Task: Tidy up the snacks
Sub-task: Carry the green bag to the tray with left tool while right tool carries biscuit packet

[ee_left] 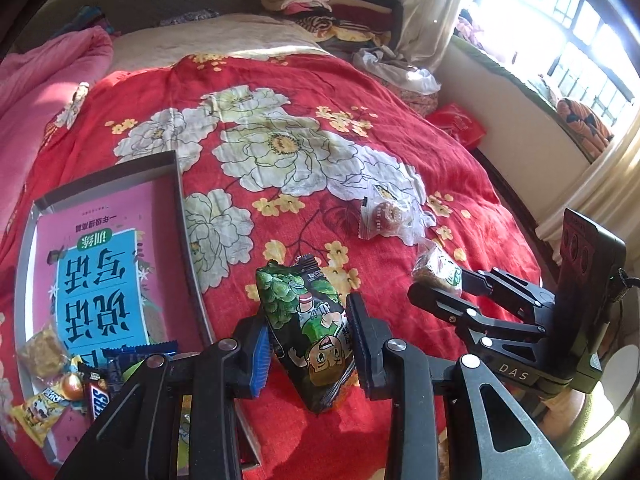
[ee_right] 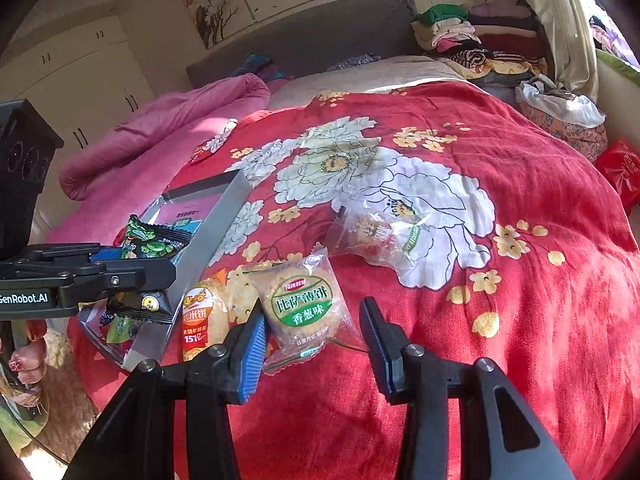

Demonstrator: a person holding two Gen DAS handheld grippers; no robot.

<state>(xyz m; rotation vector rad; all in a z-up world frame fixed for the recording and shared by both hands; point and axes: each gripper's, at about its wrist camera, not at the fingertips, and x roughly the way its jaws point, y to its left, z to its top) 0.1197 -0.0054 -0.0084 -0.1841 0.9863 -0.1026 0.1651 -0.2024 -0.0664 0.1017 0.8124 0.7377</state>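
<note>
Red floral bedspread (ee_left: 400,152) covers the bed. Left tool (ee_left: 308,344) grips a green-and-black cartoon-printed pea packet (ee_left: 308,320), lifted near the grey box (ee_left: 180,208) at left. Right tool (ee_right: 312,336) holds a clear-wrapped round cracker (ee_right: 304,308) with green label. Another clear-wrapped pastry (ee_right: 372,236) lies farther on the bedspread.

On the bedspread (ee_right: 520,184) before me, the tray (ee_left: 182,216) lies to my left with sweets in it, the pea packet (ee_left: 308,320) sits between my left fingers, and the biscuit packet (ee_right: 304,308) sits between my right ones, the wrapped cake (ee_right: 372,236) beyond it.
</note>
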